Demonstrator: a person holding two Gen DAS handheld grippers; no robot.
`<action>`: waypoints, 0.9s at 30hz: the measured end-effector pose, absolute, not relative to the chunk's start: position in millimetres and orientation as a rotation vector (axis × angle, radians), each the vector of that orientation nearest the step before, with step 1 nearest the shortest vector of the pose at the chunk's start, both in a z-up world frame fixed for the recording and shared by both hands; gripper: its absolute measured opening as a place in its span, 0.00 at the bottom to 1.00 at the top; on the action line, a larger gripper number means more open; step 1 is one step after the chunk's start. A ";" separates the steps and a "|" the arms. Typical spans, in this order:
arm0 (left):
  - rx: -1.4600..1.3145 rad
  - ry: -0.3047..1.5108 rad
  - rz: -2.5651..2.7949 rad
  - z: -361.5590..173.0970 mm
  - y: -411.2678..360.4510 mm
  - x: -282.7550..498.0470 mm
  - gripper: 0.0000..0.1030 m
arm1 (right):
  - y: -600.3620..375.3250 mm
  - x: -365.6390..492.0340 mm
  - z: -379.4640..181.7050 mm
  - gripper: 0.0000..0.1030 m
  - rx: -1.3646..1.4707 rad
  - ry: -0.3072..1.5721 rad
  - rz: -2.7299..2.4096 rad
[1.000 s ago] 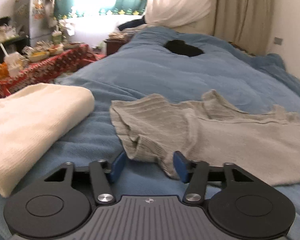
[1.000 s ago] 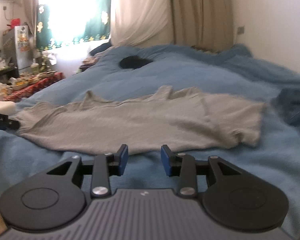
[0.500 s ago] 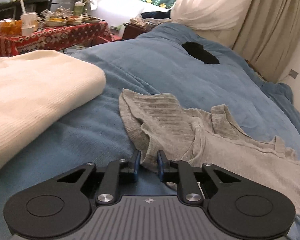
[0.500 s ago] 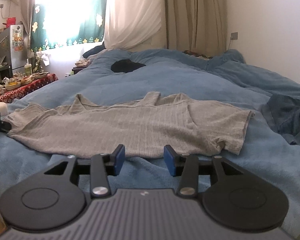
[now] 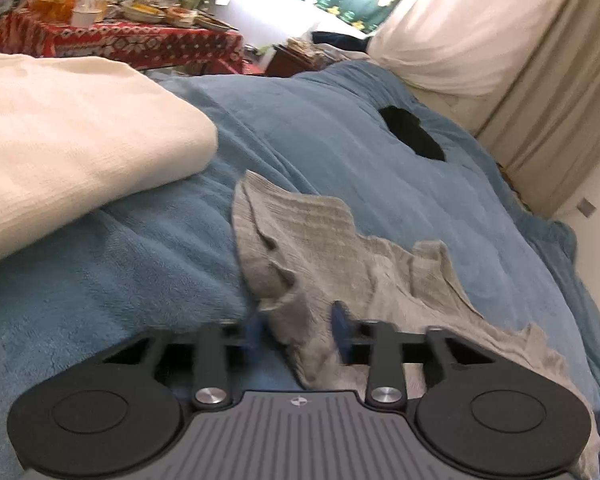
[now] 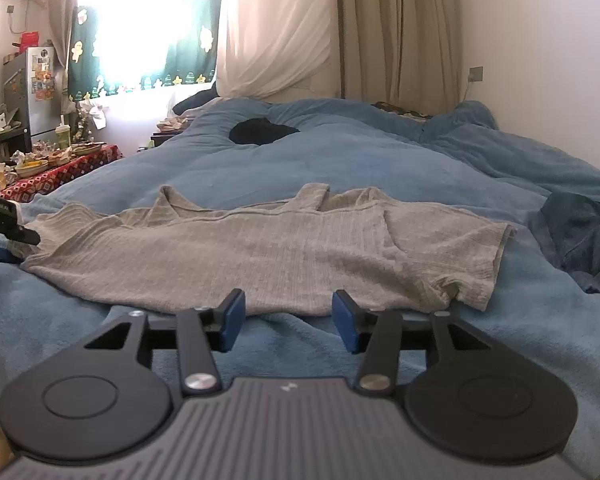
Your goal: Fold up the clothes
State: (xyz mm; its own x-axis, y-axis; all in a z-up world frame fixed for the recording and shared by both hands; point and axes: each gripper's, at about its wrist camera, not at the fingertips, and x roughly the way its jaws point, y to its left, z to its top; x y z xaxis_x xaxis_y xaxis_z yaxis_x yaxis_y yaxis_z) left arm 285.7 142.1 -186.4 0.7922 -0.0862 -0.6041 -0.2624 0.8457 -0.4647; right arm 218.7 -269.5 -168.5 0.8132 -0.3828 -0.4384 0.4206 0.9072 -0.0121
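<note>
Your left gripper [image 5: 296, 334] is closing on a bunched corner of the grey top [image 6: 260, 252]. The top lies flat on the blue blanket [image 6: 340, 160], long axis across the frame, neckline toward the window. Your right gripper [image 6: 288, 314] is opening, jaws empty, just before its near edge.

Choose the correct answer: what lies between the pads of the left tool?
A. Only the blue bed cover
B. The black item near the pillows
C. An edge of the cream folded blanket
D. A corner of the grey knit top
D: in the left wrist view the left tool is closing, its blue pads on either side of a bunched corner of the grey knit top.
</note>
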 end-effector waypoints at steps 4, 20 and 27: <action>-0.487 0.594 0.170 -177.8 139.7 269.9 0.06 | -268.8 218.5 -167.7 0.52 0.073 0.448 -0.428; -0.470 0.581 0.129 -173.5 133.7 243.0 0.43 | -266.2 218.8 -170.9 0.53 0.074 0.460 -0.409; -0.494 0.631 0.128 -190.8 128.6 264.5 0.57 | -266.7 219.5 -170.6 0.54 0.074 0.464 -0.407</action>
State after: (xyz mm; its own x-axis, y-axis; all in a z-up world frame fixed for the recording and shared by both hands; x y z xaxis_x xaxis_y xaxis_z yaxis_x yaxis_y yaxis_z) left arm 264.5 128.6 -190.8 0.8037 -0.0329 -0.5941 -0.2621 0.8768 -0.4031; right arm 219.5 -266.7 -170.6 0.8156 -0.3649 -0.4490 0.3982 0.9170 -0.0218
